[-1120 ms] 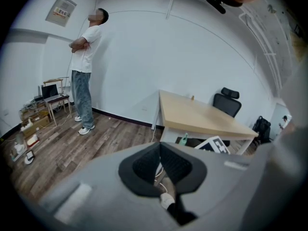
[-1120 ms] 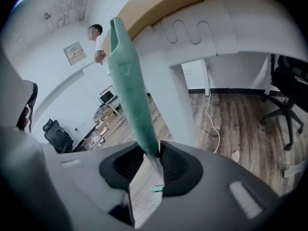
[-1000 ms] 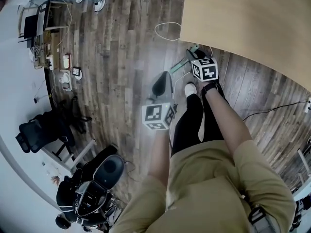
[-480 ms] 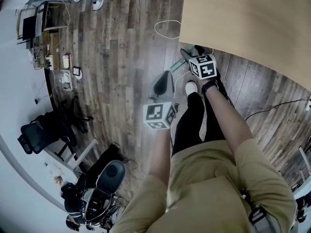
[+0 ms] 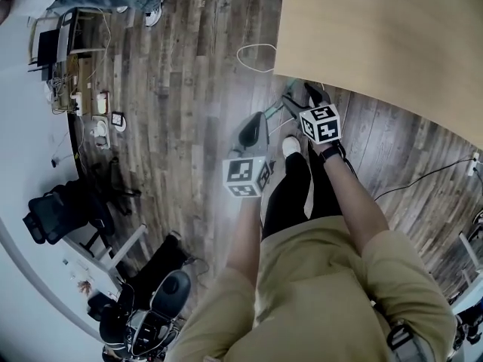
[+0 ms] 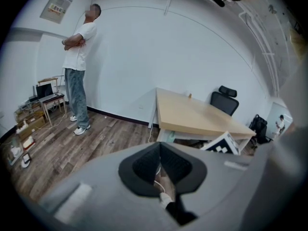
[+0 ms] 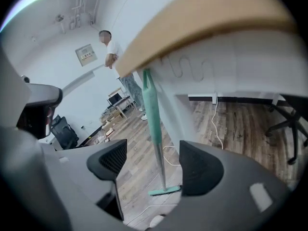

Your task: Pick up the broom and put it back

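Note:
The broom [image 7: 151,109] has a green handle and a green head [image 7: 165,191]. It stands on the wood floor and leans against the edge of the light wooden table [image 7: 202,18]. My right gripper [image 7: 151,165] is open and its jaws are opening. The handle stands in the gap between them, and neither pad touches it. In the head view the right gripper [image 5: 309,98] sits at the table's [image 5: 377,36] edge by the broom [image 5: 289,101]. My left gripper [image 5: 253,130] hovers over the floor to the left. It is shut [image 6: 160,160] on nothing.
A white cable loop [image 5: 256,55] lies on the floor beside the table. A person [image 6: 79,66] stands by the wall near a low desk with a laptop [image 6: 45,93]. Office chairs [image 5: 56,213] and a dark bag [image 5: 162,292] stand at the left. The person's shoe [image 5: 291,145] is below the grippers.
The right gripper's jaws have spread wide and let go of the broom handle. That gripper has drawn back a little from the table edge. The left gripper has stayed put.

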The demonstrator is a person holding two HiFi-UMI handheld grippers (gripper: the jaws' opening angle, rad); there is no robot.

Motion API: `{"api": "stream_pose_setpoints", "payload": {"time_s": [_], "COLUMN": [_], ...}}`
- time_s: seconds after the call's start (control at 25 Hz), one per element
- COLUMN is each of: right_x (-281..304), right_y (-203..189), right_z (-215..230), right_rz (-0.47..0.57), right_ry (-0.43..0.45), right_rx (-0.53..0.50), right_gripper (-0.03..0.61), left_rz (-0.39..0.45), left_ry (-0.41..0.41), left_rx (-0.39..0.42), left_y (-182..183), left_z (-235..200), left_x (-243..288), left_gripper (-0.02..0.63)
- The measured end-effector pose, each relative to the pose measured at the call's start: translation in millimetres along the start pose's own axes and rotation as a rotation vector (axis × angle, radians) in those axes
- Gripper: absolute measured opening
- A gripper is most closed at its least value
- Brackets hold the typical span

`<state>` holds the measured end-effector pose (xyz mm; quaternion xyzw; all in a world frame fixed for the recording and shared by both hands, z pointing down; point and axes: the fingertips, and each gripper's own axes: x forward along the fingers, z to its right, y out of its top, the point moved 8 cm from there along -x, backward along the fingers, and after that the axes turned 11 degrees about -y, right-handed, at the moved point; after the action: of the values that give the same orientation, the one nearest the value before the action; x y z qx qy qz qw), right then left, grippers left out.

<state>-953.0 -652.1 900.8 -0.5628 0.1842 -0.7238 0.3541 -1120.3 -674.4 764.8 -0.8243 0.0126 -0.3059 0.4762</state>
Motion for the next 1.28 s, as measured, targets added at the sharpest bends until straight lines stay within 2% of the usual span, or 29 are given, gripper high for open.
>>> {"api": "stream_pose_setpoints", "payload": {"time_s": [0.12,0.24,0.32,0.36,0.44,0.52,0.64,0.76,0.88,1.0,1.28], "right_x": [-45,-89,-112,-123,-145,-171,-214,-257,-286,-315,-366], "right_y": [10,28,48,60,85,112,154,171,186,206,231], "right_z": [-11,-17,-18,-20,-28,-37,-43,-47,-46,-53,-88], "right_rz": [0.033,0.081,0.128,0.153,0.214,0.294,0.422,0.491,0.546,0.608,0.742], "right_ry": [-0.031,-0.068,-0.103,-0.117,-0.135,-0.150,-0.182,-0.207,-0.222,-0.233,-0.223], "right_rx": [-0.026,-0.008,-0.007,-0.026,-0.085,-0.122,-0.129,-0.117,-0.104,-0.101,-0.183], "right_gripper": [0.326,0.301,0.257,0.241,0.171,0.137,0.092,0.034,0.006,0.005,0.005], "left_rz": [0.015,0.043,0.063,0.075,0.109,0.153,0.221,0.268,0.316,0.377,0.491], "left_ry": [-0.016,-0.029,-0.036,-0.039,-0.047,-0.057,-0.077,-0.092,-0.095,-0.096,-0.099], "left_rx": [0.023,0.035,0.039,0.042,0.052,0.073,0.122,0.166,0.210,0.257,0.361], "left_y": [17,35,46,52,66,83,119,143,165,191,232], "left_z": [9,21,28,32,44,57,72,91,105,117,144], "left_x": [-10,-20,-26,-28,-36,-44,-50,-68,-84,-102,-146], "left_gripper": [0.002,0.002,0.002,0.002,0.002,0.002,0.002,0.002,0.002,0.002,0.002]}}
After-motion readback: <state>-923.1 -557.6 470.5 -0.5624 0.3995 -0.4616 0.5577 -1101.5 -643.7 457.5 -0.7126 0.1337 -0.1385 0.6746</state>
